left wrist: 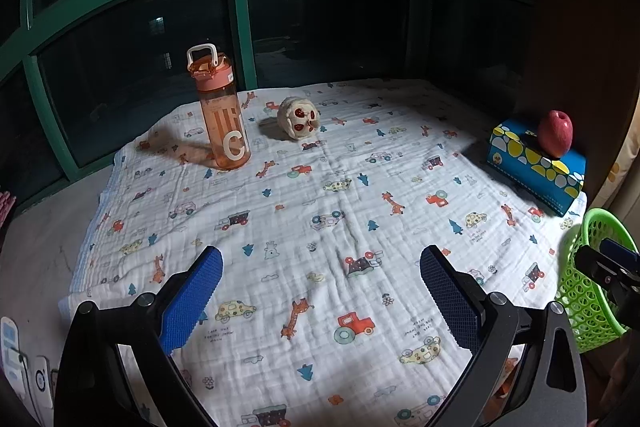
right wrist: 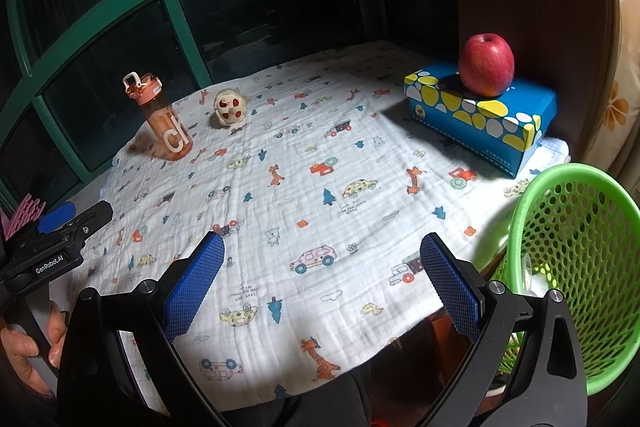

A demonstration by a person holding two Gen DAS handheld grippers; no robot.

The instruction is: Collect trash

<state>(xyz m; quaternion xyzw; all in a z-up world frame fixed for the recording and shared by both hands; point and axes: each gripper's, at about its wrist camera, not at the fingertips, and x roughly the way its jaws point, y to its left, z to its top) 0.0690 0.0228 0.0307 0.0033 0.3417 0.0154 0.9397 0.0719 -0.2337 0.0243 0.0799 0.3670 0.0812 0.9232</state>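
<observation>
Searching stage: both grippers, left gripper (left wrist: pixel 320 301) and right gripper (right wrist: pixel 322 289), spread wide, empty. Only likely trash, crumpled wad (left wrist: pixel 298 117), far side beside bottle (left wrist: pixel 221 111). Next: reach, pinch, carry to basket (right wrist: pixel 576 267).

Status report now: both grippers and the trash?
Left gripper open, empty. Right gripper open, empty. Green basket at right table edge. No loose trash visible on cloth.

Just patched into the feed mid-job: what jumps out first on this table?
The red apple sitting on the blue spotted box at the far right catches the eye first. Far left stand an orange bottle and, beside it, a pale ball with red spots. A green basket sits off the near right edge, and both grippers, left and right, are open and empty.
</observation>
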